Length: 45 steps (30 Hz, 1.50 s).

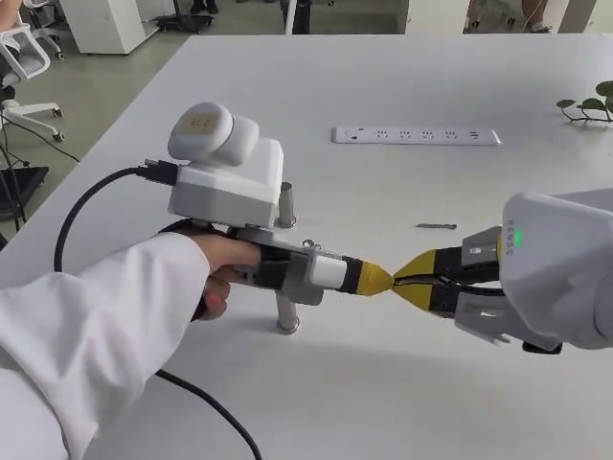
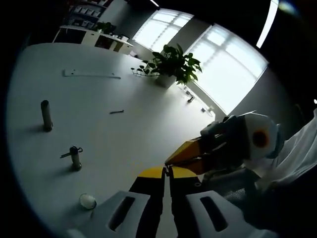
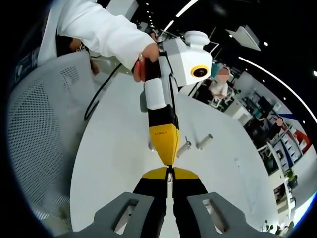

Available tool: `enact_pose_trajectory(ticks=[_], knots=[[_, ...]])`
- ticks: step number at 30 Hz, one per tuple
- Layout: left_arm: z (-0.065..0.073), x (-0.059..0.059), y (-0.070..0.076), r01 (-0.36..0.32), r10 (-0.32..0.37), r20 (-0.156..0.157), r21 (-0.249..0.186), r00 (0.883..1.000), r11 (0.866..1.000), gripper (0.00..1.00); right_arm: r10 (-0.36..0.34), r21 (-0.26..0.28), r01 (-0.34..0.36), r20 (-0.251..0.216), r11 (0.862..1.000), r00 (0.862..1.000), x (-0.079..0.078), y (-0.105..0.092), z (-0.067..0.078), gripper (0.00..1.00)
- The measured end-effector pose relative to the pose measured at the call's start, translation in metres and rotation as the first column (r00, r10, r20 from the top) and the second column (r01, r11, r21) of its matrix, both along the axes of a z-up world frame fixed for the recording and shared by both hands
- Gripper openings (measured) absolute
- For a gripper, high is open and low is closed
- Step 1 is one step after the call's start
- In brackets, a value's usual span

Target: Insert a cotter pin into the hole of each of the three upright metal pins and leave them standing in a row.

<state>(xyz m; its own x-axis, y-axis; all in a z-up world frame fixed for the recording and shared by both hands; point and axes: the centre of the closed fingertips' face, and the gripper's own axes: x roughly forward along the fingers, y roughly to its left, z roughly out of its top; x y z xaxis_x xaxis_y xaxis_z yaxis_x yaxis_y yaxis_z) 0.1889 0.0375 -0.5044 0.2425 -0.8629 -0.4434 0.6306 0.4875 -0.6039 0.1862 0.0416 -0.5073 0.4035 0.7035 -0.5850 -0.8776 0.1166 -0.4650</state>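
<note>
- Both grippers meet tip to tip above the middle of the white table [image 1: 383,402]. The left gripper [image 1: 383,279] points right and the right gripper [image 1: 402,282] points left, their yellow tips touching or very nearly so.
- Left gripper jaws are pressed together. The right gripper's jaws are closed too; a thin dark sliver seems to sit between its tips, possibly a cotter pin, but it is too small to be sure.
- A loose cotter pin [image 1: 436,226] lies flat beyond the tips, well apart from the metal pins.
- The pins stand under and behind the left gripper's body: far pin [image 1: 285,201], near pin [image 1: 286,314], and middle pin [image 2: 75,157], which has a cotter pin through its head.
- Bare tabletop opens toward the near edge and to the right. A power strip [image 1: 417,136] lies far back, and a plant sprig [image 1: 589,105] sits at the far right edge.
- The left hand [image 1: 225,264], in a white sleeve, wraps the handle, with the forearm coming from the lower left. A black cable [image 1: 86,206] loops off behind it.
</note>
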Motion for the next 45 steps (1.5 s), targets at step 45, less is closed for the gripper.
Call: enact_pose_trajectory(ticks=[45], knots=[[0.011, -0.021, 0.001, 0.172, -0.209, 0.321, 0.141, 0.924, 0.975, 0.0, -0.016, 0.158, 0.066, -0.301, 0.985, 0.954, -0.007, -0.014, -0.007, 0.15]])
